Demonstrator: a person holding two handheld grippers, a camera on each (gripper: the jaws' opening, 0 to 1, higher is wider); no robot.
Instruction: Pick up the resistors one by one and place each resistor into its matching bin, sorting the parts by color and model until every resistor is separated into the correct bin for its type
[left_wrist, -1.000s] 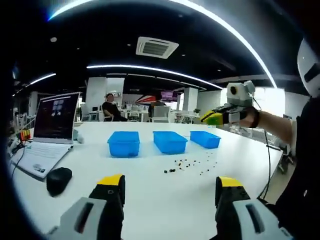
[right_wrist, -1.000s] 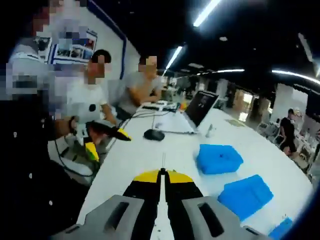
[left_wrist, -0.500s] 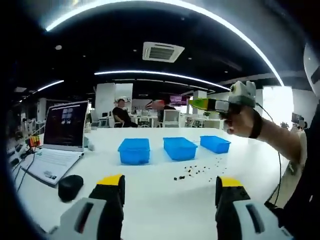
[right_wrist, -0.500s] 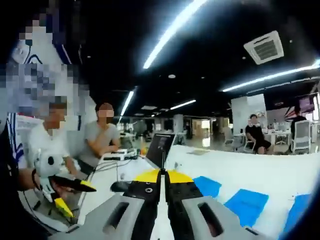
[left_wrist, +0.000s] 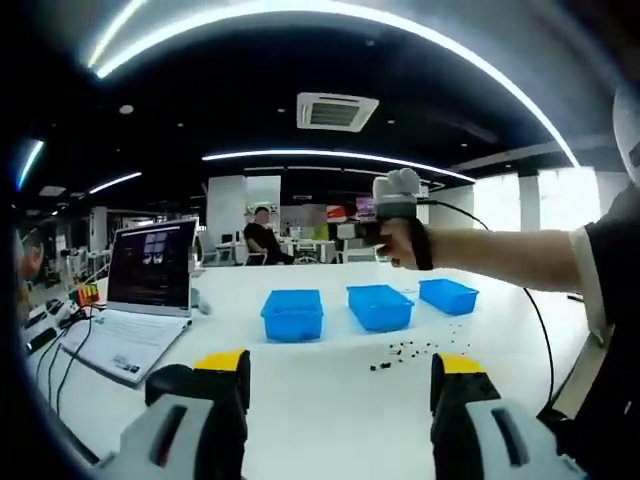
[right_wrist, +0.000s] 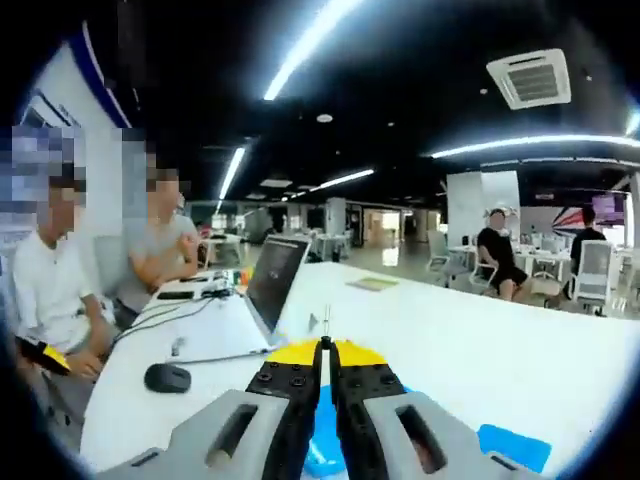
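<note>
Now my right gripper (left_wrist: 345, 230) swings up high over the three blue bins (left_wrist: 378, 305), fingers pinched on a thin wire piece (right_wrist: 326, 322), my left gripper (left_wrist: 340, 385) wide open, resistors (left_wrist: 410, 352) scattered on the table (left_wrist: 330, 400); it might slip and miss its bin.

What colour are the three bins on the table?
Blue bins, clearest in the left gripper view.

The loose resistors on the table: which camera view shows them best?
The left gripper view shows them best: the resistors lie scattered as dark specks on the white table, in front of the three blue bins. In the right gripper view, I cannot make out any resistors on the table.
</note>
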